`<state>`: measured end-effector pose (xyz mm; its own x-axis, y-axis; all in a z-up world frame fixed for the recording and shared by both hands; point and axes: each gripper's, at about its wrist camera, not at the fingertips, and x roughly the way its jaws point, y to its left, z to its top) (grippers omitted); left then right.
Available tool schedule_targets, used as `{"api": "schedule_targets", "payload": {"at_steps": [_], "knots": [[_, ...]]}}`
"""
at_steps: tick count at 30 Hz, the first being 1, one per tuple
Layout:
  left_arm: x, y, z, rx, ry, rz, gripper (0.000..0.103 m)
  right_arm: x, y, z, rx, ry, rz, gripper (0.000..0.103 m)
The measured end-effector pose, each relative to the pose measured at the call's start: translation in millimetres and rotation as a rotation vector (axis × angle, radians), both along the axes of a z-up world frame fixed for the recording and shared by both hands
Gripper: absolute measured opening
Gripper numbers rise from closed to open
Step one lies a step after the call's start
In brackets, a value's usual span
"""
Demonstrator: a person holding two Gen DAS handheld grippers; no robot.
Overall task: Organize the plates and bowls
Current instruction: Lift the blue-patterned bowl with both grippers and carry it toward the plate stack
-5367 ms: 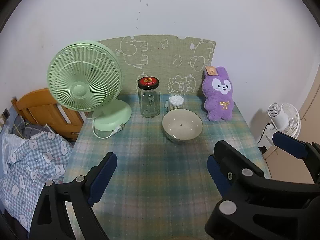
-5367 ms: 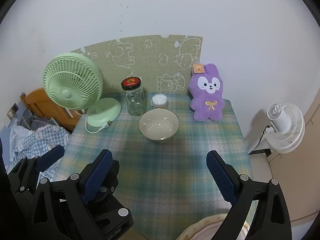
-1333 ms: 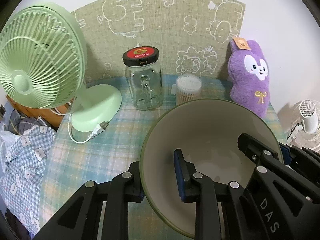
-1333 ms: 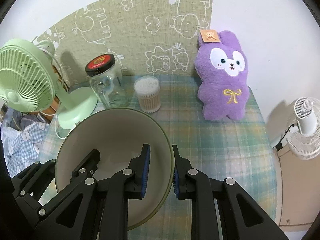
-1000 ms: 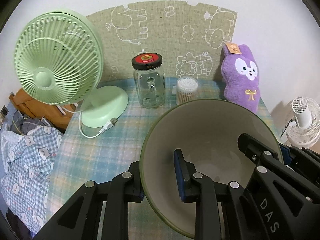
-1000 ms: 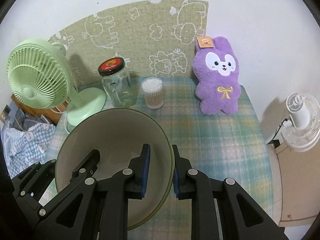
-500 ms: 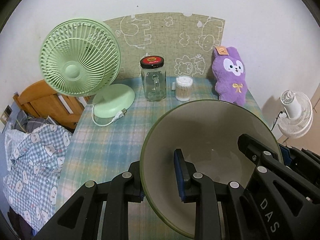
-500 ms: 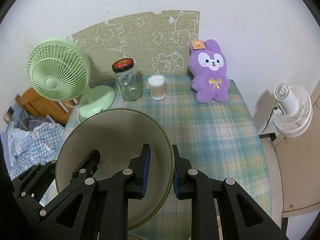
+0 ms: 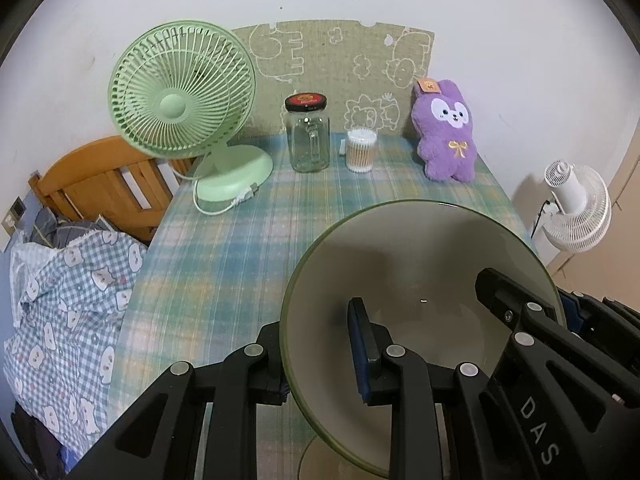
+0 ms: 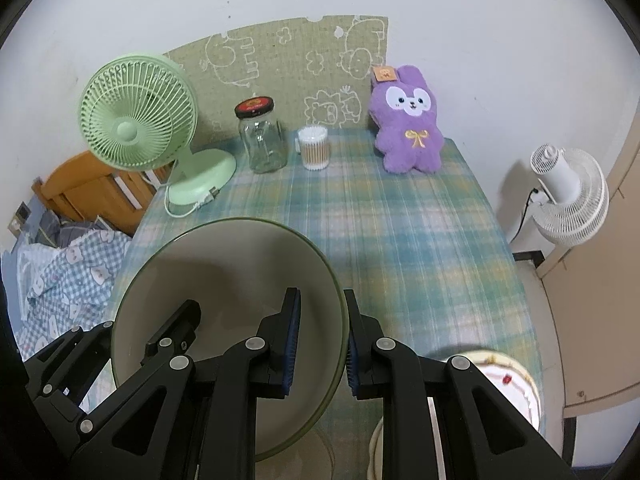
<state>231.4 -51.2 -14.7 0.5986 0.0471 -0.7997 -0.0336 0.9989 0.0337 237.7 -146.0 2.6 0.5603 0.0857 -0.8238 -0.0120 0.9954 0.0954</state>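
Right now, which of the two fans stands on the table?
The green fan: its base rests on the checked tablecloth, left of the glass jar. The white fan stands off the table, beyond its right edge.

Right gripper (image 10: 318, 344) is clamped on the right rim of the pale, green-edged bowl (image 10: 224, 280), one blue-padded finger inside and one outside, while the left gripper (image 10: 132, 344) grips the bowl's left side, holding it above the plaid-covered table (image 10: 400, 232). At the table's far edge stand a green fan (image 10: 138, 120), a glass jar (image 10: 262, 140), a tub of cotton swabs (image 10: 314, 148) and a purple plush rabbit (image 10: 408, 120). A patterned plate (image 10: 508, 380) lies at the near right, partly hidden behind the right gripper.
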Motion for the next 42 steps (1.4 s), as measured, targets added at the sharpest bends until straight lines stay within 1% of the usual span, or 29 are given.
{"api": "schedule_targets", "payload": {"at_steps": [11,21,30,38,40,42], "knots": [[-36,4,-34,0.004,0.07,-0.017,0.022,-42,5,-35,0.005,0.073,-0.015,0.023],[-57,12,-55,0.004,0.127,-0.017,0.022,-62,14,-60,0.005,0.129,-0.013,0.023],[-65,14,-65,0.007,0.155,-0.022,0.022,-69,17,-71,0.007,0.158,-0.02,0.023],[-68,11,-66,0.027,0.152,-0.027,0.022,-74,14,-75,0.026,0.154,-0.03,0.023],[-69,11,-68,0.029,0.154,-0.02,0.025,-75,13,-75,0.023,0.155,-0.028,0.017],[-68,9,-68,0.035,0.162,-0.012,0.026,-75,12,-75,0.026,0.157,-0.017,0.016]]}}
